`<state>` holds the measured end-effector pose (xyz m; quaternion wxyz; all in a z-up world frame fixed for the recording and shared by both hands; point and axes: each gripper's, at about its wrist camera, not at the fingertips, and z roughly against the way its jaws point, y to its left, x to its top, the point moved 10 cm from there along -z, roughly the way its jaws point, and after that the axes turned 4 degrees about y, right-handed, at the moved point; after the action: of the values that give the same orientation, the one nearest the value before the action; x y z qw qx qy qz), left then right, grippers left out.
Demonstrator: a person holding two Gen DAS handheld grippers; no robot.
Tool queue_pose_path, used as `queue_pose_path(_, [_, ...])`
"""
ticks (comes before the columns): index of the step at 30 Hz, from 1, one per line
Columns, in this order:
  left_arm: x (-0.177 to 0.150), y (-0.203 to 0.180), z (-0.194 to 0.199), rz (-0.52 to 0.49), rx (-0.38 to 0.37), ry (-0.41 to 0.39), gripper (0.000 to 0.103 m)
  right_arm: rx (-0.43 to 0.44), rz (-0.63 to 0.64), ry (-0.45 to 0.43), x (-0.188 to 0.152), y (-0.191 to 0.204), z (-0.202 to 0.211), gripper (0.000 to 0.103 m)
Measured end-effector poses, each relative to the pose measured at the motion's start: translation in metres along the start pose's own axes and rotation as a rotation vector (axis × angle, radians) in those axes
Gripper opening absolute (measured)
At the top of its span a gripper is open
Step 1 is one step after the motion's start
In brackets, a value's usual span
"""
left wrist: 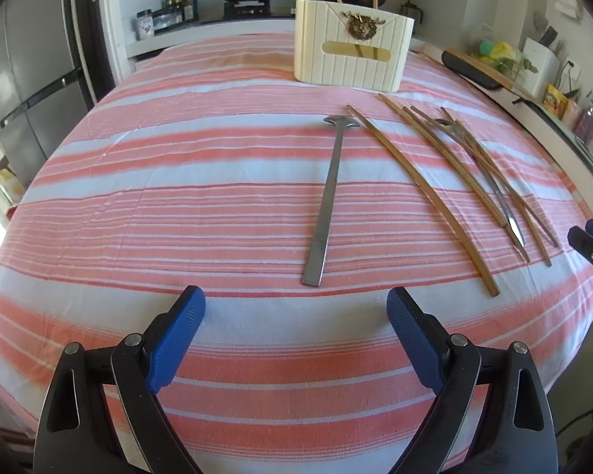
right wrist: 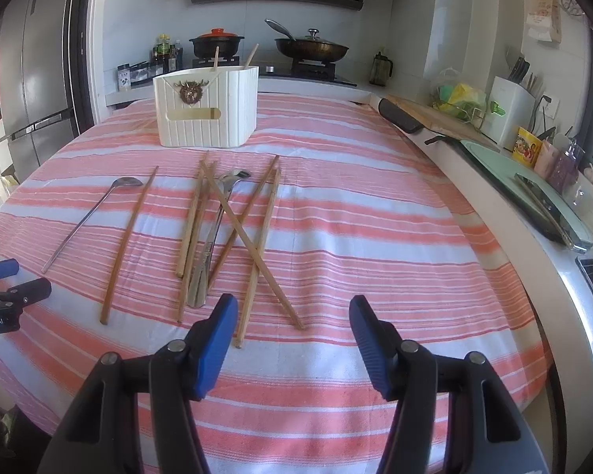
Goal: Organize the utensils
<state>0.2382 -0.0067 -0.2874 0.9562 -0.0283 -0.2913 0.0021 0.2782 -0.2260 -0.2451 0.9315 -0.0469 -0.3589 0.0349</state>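
Steel spoon (left wrist: 328, 197): flat on striped cloth (left wrist: 178, 205), just ahead of left gripper (left wrist: 296, 316), jaws apart, empty.
Chopsticks (right wrist: 233, 233): crossed ahead of right gripper (right wrist: 292, 316), gaping, empty.
Holder (right wrist: 205, 114): beyond.

Tablecloth (left wrist: 178, 197) – coral and white stripes; holder (left wrist: 352, 59) cream; chopsticks (right wrist: 130, 245) brown, perhaps bamboo.
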Motion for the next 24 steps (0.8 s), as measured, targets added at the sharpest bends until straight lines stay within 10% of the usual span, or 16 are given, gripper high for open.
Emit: queue_pose_path(24, [0.001, -0.0003, -0.0032, -0.011, 0.004, 0.002, 0.096, -0.047, 0.036, 0.027, 0.0013, -0.0053, -0.0099, 0.06])
